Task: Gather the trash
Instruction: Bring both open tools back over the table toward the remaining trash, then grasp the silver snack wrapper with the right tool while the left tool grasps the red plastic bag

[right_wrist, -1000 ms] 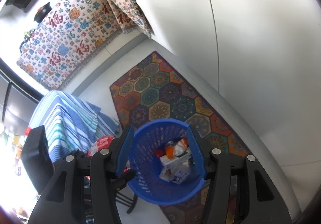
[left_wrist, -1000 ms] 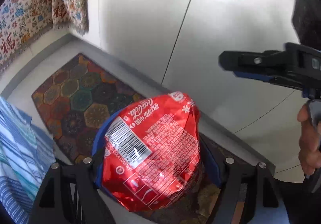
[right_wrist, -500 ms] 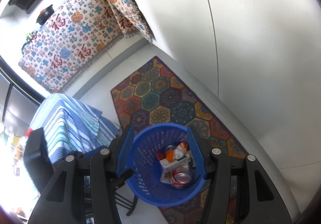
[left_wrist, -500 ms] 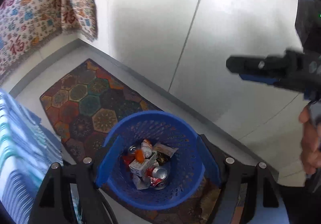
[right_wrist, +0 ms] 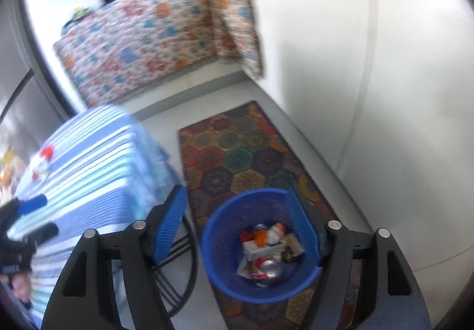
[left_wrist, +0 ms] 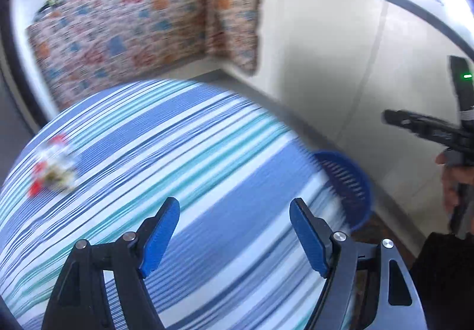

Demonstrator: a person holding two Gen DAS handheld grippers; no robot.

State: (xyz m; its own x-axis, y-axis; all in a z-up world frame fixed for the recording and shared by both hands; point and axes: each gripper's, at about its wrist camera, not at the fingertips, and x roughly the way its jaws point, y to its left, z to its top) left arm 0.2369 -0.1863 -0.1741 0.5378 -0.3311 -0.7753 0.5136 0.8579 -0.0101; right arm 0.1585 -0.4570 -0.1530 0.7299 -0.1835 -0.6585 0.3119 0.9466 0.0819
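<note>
Left gripper (left_wrist: pixel 234 236): jaws apart, nothing between the blue pads; it hangs over the striped tablecloth (left_wrist: pixel 183 152).
Right gripper (right_wrist: pixel 238 226): jaws have just been opening and stand apart; the blue basket (right_wrist: pixel 219 241) shows between them from above, but the pads do not press on it.
Blue basket: upright on the patterned rug (right_wrist: pixel 237 152), just beside the table; its rim also shows past the table edge in the left view.
Trash in basket (right_wrist: pixel 266 250): crushed cans and cartons piled at the bottom.
Trash on table (left_wrist: pixel 51 167): a blurred red-and-white item lies on the cloth, well apart from the left gripper.
Far background: a counter draped with a floral cloth (right_wrist: pixel 142 34), dark pans on top.
</note>
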